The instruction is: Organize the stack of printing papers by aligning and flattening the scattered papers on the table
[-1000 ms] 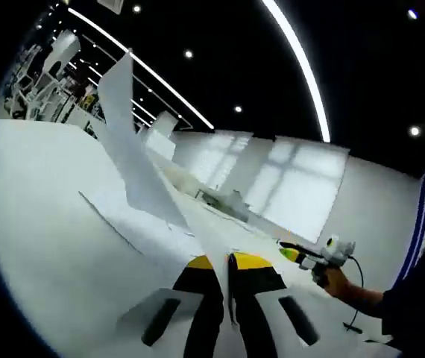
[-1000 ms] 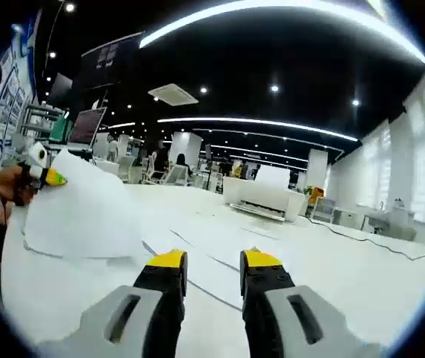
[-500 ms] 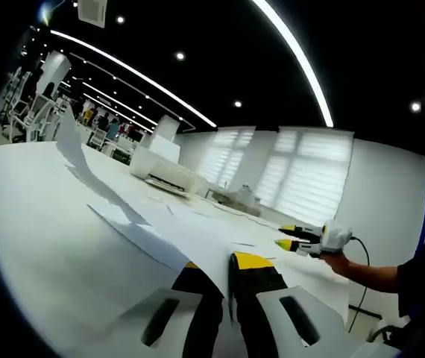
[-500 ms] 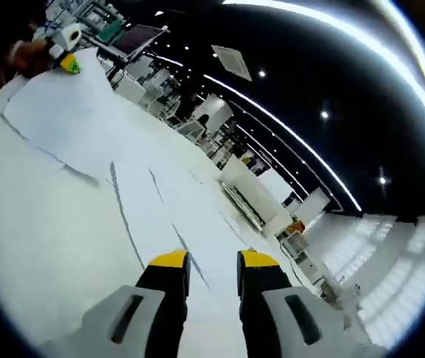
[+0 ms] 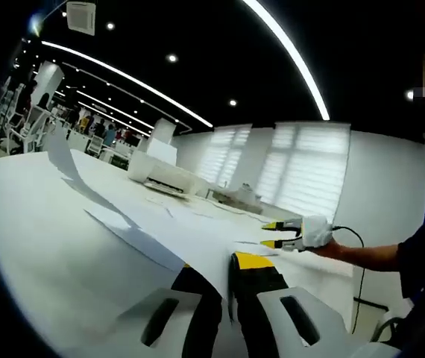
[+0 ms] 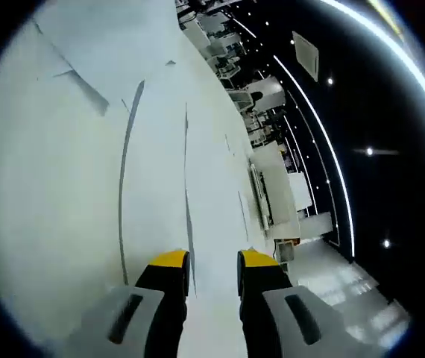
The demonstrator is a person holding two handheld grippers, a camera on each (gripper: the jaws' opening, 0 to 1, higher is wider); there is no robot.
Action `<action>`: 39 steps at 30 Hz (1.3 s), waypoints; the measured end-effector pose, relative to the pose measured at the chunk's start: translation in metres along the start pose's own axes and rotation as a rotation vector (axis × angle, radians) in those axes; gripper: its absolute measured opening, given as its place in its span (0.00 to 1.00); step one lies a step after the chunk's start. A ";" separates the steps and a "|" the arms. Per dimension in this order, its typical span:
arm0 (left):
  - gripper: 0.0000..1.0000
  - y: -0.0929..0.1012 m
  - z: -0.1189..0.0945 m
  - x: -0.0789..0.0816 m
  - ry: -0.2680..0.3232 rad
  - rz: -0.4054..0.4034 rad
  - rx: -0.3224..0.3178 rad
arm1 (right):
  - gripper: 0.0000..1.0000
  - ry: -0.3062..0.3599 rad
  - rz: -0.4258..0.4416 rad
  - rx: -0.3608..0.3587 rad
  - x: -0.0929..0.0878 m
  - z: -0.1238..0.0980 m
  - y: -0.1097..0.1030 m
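Observation:
My left gripper [image 5: 224,262] is shut on a white sheet [image 5: 134,212] that runs from between its jaws up and to the left, low over the white table [image 5: 33,253]; its far corner [image 5: 62,153] curls upward. The sheet hides the left jaw's yellow tip. My right gripper [image 5: 268,234] enters from the right, held by a hand just above the table, its yellow tips apart. In the right gripper view, my right gripper [image 6: 212,259] stands open with nothing between its jaws, over several overlapping loose sheets [image 6: 153,149] lying flat and askew.
A white printer-like box [image 5: 156,170] stands on the far part of the table, also seen as the long white box [image 6: 272,190]. The person's sleeve and forearm [image 5: 391,261] fill the right side. More desks and equipment [image 5: 19,112] lie beyond at the left.
The sheet in my left gripper, raised steeply a second ago, has come down low over the table. The right gripper view has tilted and rolled down toward the sheets; the left gripper has left it.

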State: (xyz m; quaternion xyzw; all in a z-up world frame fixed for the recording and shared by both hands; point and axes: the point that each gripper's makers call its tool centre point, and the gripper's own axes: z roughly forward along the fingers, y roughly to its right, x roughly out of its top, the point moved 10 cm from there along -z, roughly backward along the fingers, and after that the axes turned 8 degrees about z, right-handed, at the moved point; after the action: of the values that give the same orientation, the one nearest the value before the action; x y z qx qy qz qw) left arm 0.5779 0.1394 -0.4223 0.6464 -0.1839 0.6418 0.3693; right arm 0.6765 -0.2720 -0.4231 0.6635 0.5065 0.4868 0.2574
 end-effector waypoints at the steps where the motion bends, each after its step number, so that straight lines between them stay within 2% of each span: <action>1: 0.08 0.000 0.000 0.000 0.001 0.000 -0.002 | 0.21 -0.009 -0.009 0.000 0.000 0.002 0.000; 22: 0.08 0.002 -0.001 0.001 0.014 0.000 -0.009 | 0.20 -0.056 -0.115 -0.001 0.009 0.028 -0.005; 29: 0.08 0.000 -0.001 0.001 0.018 -0.001 -0.006 | 0.19 -0.079 -0.167 -0.022 0.008 0.039 -0.004; 33: 0.08 0.000 -0.001 0.001 0.017 -0.001 -0.006 | 0.18 -0.094 -0.188 -0.038 0.009 0.037 -0.004; 39: 0.08 0.001 -0.001 0.001 0.017 0.000 -0.005 | 0.07 -0.102 -0.219 -0.020 0.009 0.044 -0.008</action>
State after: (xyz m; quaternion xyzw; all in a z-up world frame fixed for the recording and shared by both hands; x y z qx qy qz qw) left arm 0.5767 0.1398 -0.4215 0.6401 -0.1824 0.6469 0.3723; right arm 0.7126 -0.2546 -0.4438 0.6253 0.5574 0.4265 0.3410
